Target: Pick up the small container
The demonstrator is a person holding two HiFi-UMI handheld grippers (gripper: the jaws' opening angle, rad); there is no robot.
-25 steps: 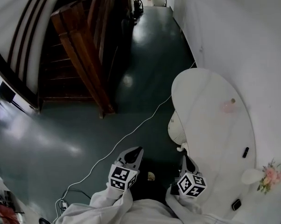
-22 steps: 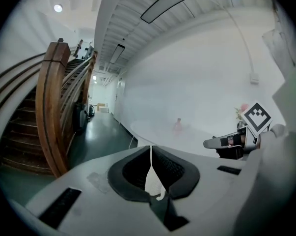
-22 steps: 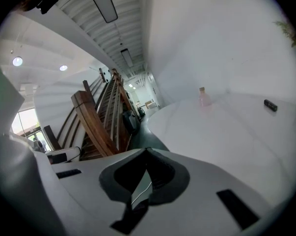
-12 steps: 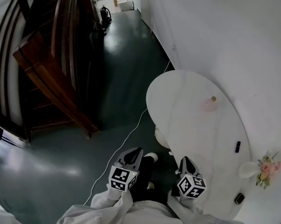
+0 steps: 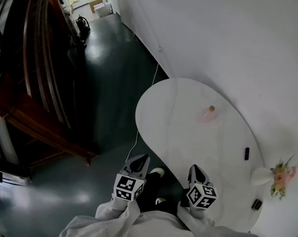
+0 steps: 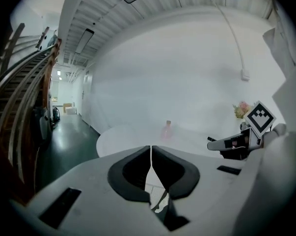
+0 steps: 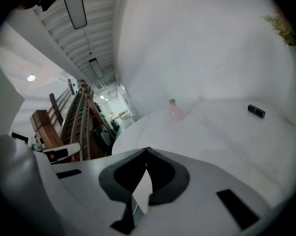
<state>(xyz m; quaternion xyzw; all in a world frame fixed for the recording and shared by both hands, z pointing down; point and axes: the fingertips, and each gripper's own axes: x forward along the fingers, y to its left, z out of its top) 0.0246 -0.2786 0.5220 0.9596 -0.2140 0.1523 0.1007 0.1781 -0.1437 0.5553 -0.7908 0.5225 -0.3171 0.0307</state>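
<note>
The small container (image 5: 208, 114) is a pale pink bottle with a cork top. It stands upright on the far side of the white oval table (image 5: 178, 127), close to the wall. It also shows ahead in the left gripper view (image 6: 166, 130) and the right gripper view (image 7: 175, 111). My left gripper (image 5: 142, 159) is shut and empty, held over the floor by the table's near edge. My right gripper (image 5: 193, 168) is shut too, nothing in it, at the near rim. Both are well short of the bottle.
A small black object (image 5: 246, 153) lies on the table to the right, and another (image 5: 257, 205) near a white vase of flowers (image 5: 276, 176). A white wall runs behind the table. A dark wooden staircase (image 5: 35, 93) stands left, and a white cable (image 5: 148, 102) crosses the green floor.
The head view has swung right and toward the table, so the table and bottle sit more to the left and centre. Both grippers keep their place and stay shut.
</note>
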